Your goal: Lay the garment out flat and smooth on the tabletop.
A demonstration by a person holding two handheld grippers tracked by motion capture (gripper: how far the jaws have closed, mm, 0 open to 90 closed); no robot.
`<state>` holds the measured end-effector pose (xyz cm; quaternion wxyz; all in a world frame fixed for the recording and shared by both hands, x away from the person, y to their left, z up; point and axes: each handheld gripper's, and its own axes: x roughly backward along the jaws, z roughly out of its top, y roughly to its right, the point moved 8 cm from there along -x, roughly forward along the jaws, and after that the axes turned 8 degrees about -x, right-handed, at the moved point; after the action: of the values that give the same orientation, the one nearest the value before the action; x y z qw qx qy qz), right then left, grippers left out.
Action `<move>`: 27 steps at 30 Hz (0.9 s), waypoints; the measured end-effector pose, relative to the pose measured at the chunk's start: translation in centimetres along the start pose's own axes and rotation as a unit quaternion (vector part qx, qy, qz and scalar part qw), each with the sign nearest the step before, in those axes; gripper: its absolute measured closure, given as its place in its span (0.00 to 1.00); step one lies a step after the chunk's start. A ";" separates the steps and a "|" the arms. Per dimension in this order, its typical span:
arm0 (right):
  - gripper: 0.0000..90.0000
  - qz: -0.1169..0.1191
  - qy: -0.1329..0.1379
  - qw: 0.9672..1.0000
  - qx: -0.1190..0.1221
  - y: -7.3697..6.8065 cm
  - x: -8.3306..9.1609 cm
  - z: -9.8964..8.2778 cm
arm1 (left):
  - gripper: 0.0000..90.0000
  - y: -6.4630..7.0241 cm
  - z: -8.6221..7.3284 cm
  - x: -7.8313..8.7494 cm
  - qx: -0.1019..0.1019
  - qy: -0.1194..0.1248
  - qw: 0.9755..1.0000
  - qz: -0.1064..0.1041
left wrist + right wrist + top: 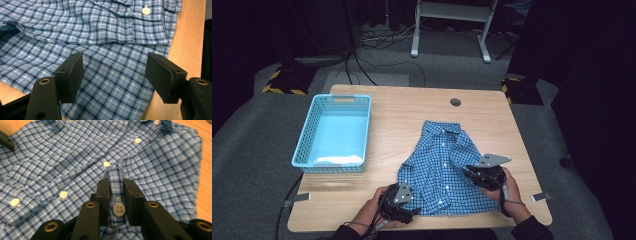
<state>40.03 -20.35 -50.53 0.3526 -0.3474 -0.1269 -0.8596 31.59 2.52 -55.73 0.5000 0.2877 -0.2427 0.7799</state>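
Shirt: blue checked shirt lies flat on the wooden counter, toward the near right part, collar pointing to the far edge; white buttons run down its front
Counter: light wood, with a small round hole near the far edge
Basket: light blue plastic basket stands on the left part of the counter, well apart from the shirt
Left tongs: left tongs sit at the shirt's near left corner, held by the person's left hand; in the left gripper view the left tongs stand wide apart over the checked cloth, nothing between the jaws, with a folded hem and one button beyond them
Right tongs: right tongs rest on the shirt's right side, held by the right hand; in the right gripper view the right tongs are closed tight on a raised strip of the cloth, a grey button showing between the jaws
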 end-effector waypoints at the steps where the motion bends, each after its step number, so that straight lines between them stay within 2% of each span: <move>1: 0.84 -0.003 0.002 1.000 -0.002 0.2 0.1 0.0 | 0.35 0.0 0.0 0.0 0.000 0.000 1.000 0.000; 15: 0.84 -0.038 0.016 0.998 -0.040 3.4 2.1 -0.9 | 0.35 0.0 0.0 0.0 -0.001 0.000 1.000 0.000; 22: 0.84 -0.064 0.018 0.996 -0.064 5.9 3.1 -1.7 | 0.35 0.0 0.0 0.0 -0.002 0.001 1.000 0.000; 27: 0.84 -0.079 0.023 0.993 -0.089 7.7 4.1 -2.3 | 0.35 0.0 0.0 0.0 -0.002 0.001 1.000 0.000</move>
<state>42.14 -29.13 -49.56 0.2542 -0.3466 -0.0691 -0.9003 31.61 2.56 -55.73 0.5004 0.2860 -0.2435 0.7801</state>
